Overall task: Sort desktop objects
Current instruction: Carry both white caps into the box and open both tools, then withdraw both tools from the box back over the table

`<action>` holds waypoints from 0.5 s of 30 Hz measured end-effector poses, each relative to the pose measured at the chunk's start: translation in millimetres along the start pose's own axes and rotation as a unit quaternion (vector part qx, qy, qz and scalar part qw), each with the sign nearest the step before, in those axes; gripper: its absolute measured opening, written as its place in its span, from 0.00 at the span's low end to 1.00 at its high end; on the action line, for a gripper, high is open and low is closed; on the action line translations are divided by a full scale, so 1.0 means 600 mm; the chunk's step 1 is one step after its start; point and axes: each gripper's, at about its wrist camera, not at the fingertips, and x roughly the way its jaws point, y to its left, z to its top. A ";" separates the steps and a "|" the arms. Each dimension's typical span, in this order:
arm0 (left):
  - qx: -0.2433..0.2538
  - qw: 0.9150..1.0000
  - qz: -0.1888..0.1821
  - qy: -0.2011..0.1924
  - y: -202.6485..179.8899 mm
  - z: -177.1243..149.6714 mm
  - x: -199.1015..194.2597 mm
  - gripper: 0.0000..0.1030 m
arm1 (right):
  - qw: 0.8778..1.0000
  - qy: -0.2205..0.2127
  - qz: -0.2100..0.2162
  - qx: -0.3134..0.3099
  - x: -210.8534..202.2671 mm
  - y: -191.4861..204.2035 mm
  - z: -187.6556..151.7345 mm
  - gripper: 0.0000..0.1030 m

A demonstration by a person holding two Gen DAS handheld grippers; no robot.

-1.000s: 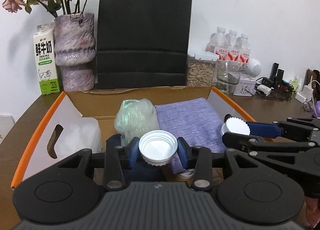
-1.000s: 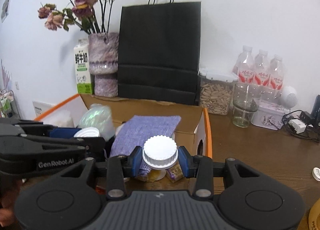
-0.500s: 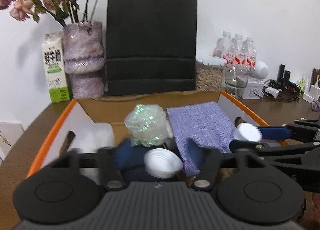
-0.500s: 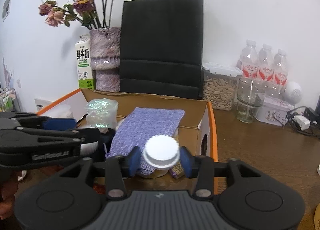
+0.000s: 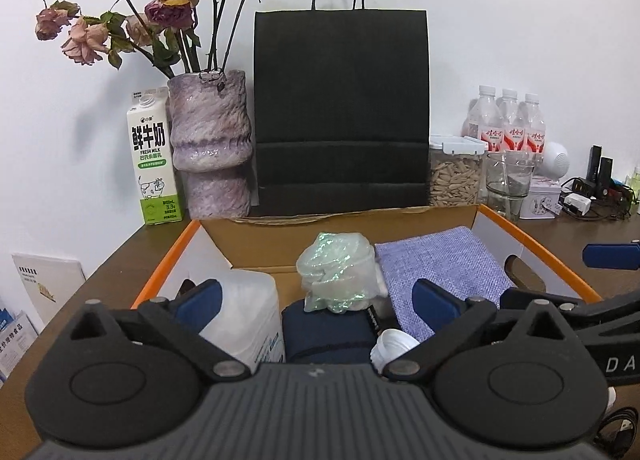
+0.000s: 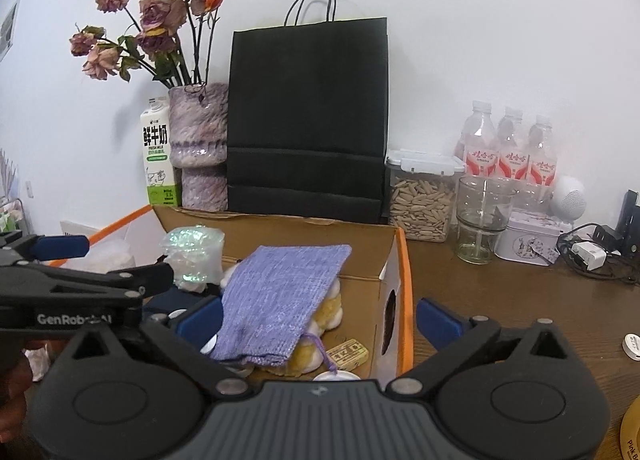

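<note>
White lid (image 5: 394, 346) lies in cardboard box (image 5: 256, 244); left claw (image 5: 318, 302) and right claw (image 6: 320, 318) just opened wide, empty. Drop step done; next, fetch another table item.

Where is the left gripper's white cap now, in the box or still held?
In the box. The white cap lies low beside the purple pouch; the left gripper, jaws just opened wide, holds nothing.
</note>
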 end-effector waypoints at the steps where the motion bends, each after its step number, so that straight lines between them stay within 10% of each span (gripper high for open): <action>1: -0.001 1.000 0.000 0.000 0.000 0.000 0.000 1.00 | 1.000 -0.001 0.000 -0.001 -0.002 0.001 0.000 1.00; 15: -0.011 1.000 0.011 -0.019 0.000 -0.007 -0.018 1.00 | 1.000 -0.008 0.000 -0.002 -0.017 0.011 -0.002 1.00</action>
